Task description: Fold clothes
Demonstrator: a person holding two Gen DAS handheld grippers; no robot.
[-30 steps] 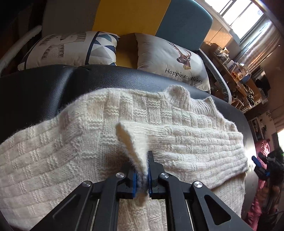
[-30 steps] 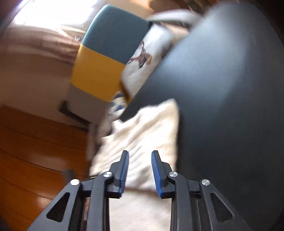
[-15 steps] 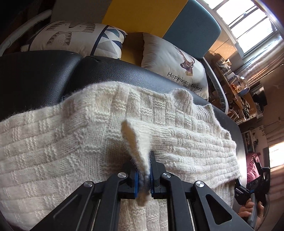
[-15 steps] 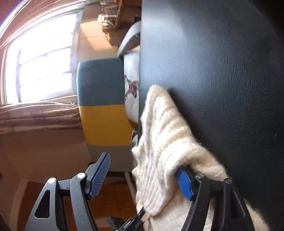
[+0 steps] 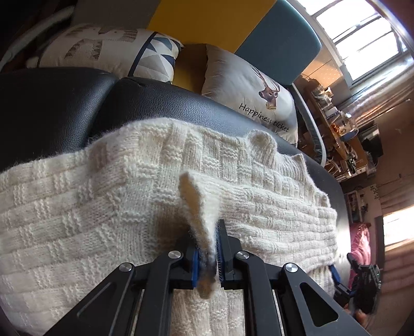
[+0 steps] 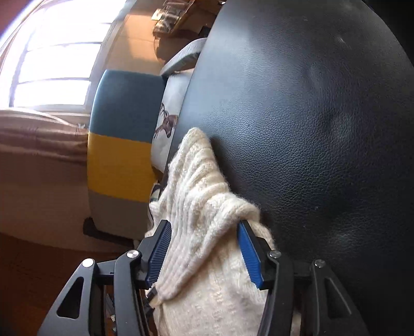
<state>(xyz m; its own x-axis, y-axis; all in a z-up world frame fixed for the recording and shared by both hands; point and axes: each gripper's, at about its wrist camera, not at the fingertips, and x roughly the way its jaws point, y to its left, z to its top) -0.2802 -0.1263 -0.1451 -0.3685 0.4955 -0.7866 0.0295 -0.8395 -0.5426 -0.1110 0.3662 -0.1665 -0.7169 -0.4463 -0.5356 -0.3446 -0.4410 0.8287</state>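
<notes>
A cream knitted sweater (image 5: 108, 212) lies spread over a black leather surface (image 5: 51, 108). My left gripper (image 5: 208, 261) is shut on a pinched-up fold of the sweater, which stands up between the blue pads. In the right wrist view the same sweater (image 6: 204, 212) shows as a thick ribbed edge lying between the blue pads (image 6: 248, 253) of my right gripper (image 6: 204, 253). That gripper is open, its jaws set wide on either side of the knit. The right gripper (image 5: 362, 289) also shows at the far right of the left wrist view, at the sweater's edge.
Two printed cushions (image 5: 248, 95) lean against a yellow and teal chair back (image 5: 233, 20) beyond the black surface. A cluttered shelf (image 5: 344, 134) and a bright window (image 5: 362, 33) are at the far right. Wooden floor (image 6: 38, 258) lies below the surface's edge.
My right gripper swung round to the sweater's edge, opened wide, and now has narrowed somewhat around the ribbed knit. The left gripper has kept its hold on the fold and moved in slightly.
</notes>
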